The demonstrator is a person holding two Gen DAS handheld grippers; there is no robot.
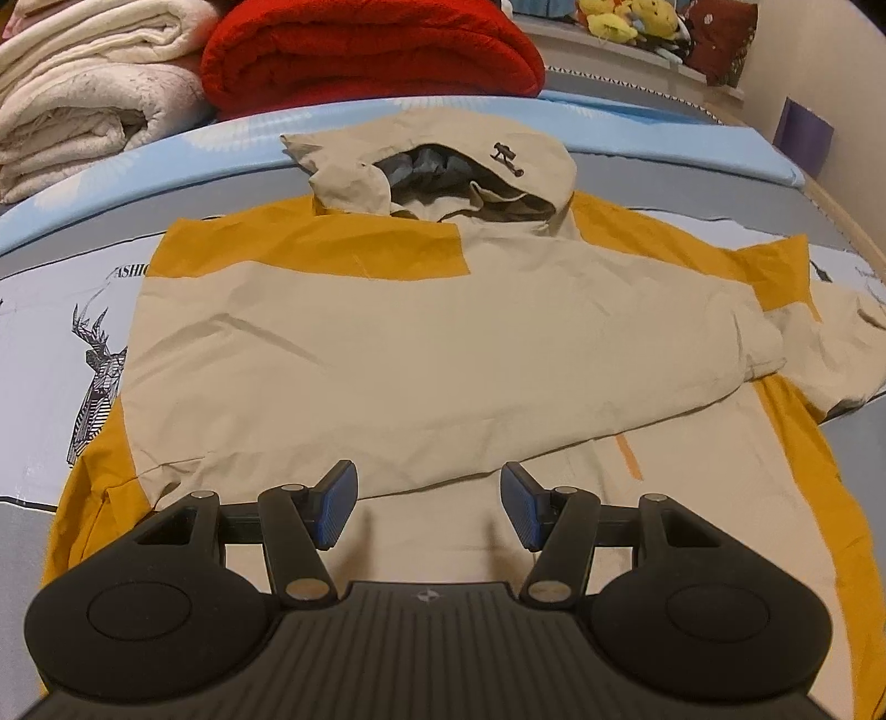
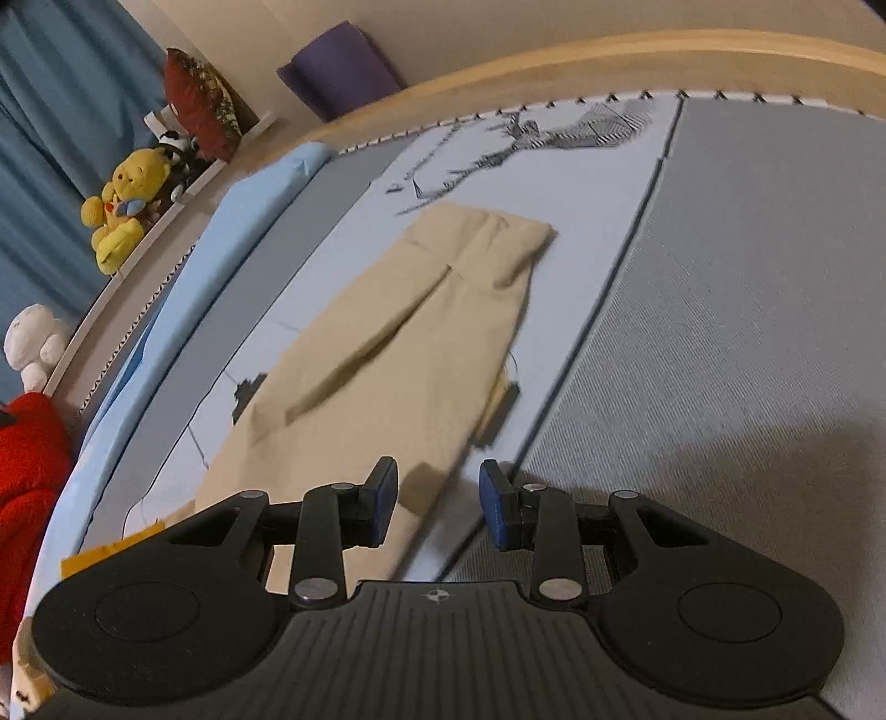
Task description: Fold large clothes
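Observation:
A beige and mustard hooded jacket [image 1: 421, 343] lies flat on the bed, hood [image 1: 443, 166] at the far end. One sleeve is folded across the chest from the left to the right. My left gripper [image 1: 429, 507] is open and empty, just above the jacket's lower front. In the right wrist view the other beige sleeve [image 2: 387, 354] lies stretched out on the sheet, cuff far away. My right gripper [image 2: 437, 498] is open and empty, hovering over the sleeve's near edge.
Folded white blankets [image 1: 83, 99] and a red blanket [image 1: 365, 50] sit at the bed's head. Plush toys [image 2: 124, 205] line a shelf by the blue curtain. The wooden bed frame [image 2: 554, 61] curves along the far edge. The grey and deer-print sheet [image 2: 747, 332] surrounds the jacket.

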